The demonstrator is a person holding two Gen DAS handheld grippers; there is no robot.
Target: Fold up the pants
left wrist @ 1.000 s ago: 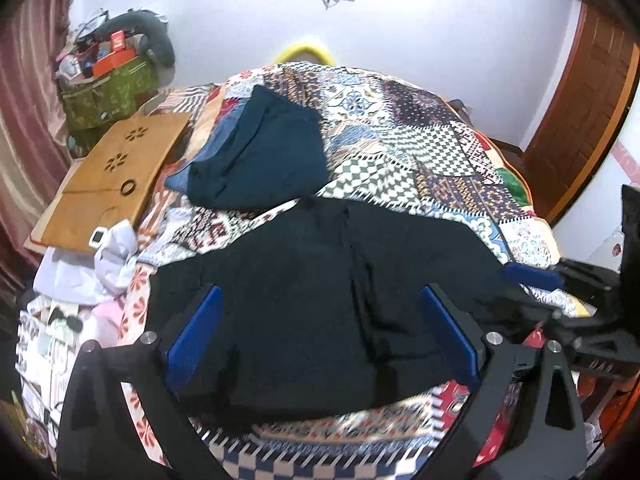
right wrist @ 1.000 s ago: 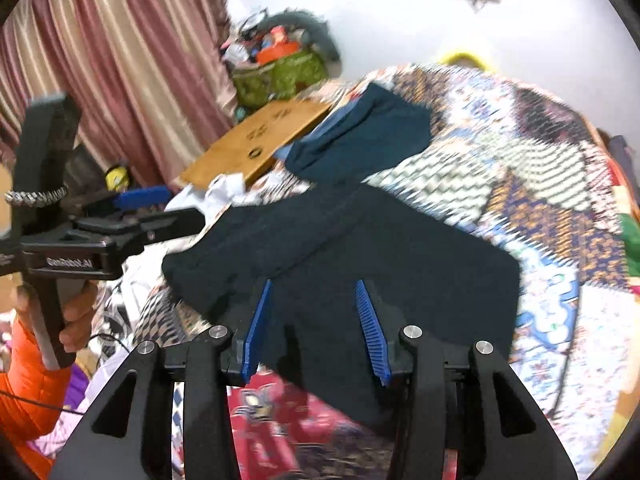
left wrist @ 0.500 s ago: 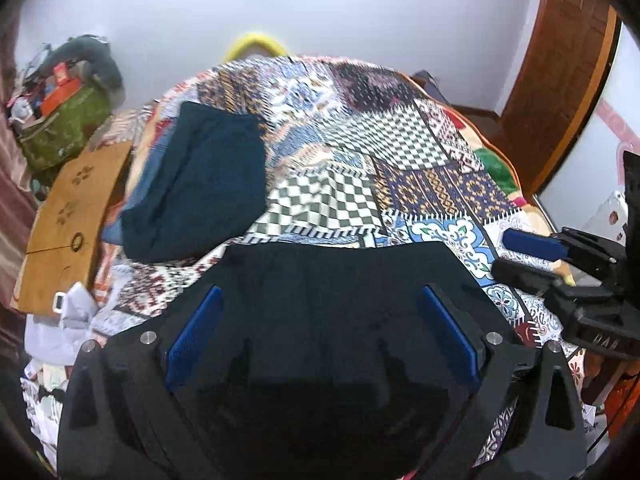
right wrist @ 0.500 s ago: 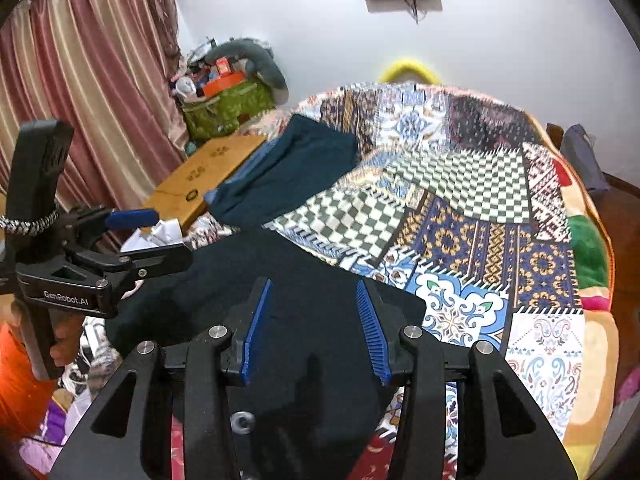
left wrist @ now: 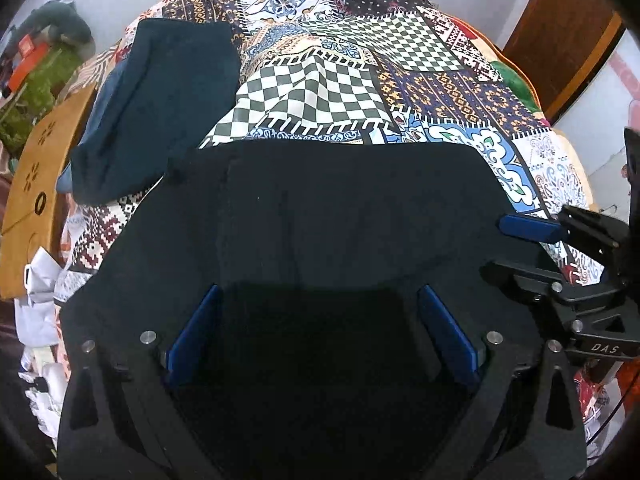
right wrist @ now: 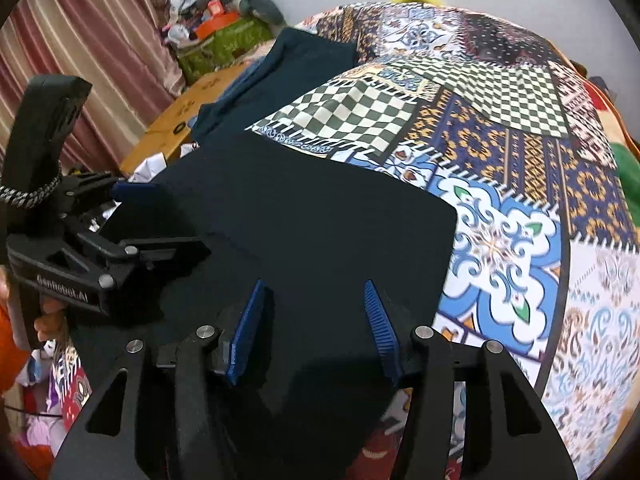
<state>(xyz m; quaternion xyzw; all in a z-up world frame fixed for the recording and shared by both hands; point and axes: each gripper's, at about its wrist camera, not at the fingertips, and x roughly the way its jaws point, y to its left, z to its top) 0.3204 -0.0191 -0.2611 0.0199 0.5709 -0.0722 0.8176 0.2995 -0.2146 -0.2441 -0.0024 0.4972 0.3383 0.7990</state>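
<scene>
Left wrist view shows black pants (left wrist: 328, 200) spread flat on a patchwork bed (left wrist: 440, 92), with the left gripper (left wrist: 320, 332) released, blue pads wide apart just above the near edge. Right wrist view shows the right gripper (right wrist: 312, 320) likewise released over the cloth. Likely between folds; each gripper must next pinch an edge.

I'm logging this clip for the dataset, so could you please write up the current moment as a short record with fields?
surface: patchwork quilt on a bed
main item: black pants, lying flat at the near edge
other clothing: folded dark teal garment, beyond the pants, to the left
left gripper: open, over the pants' near part
right gripper: open, above the pants
beside bed: wooden board
</scene>
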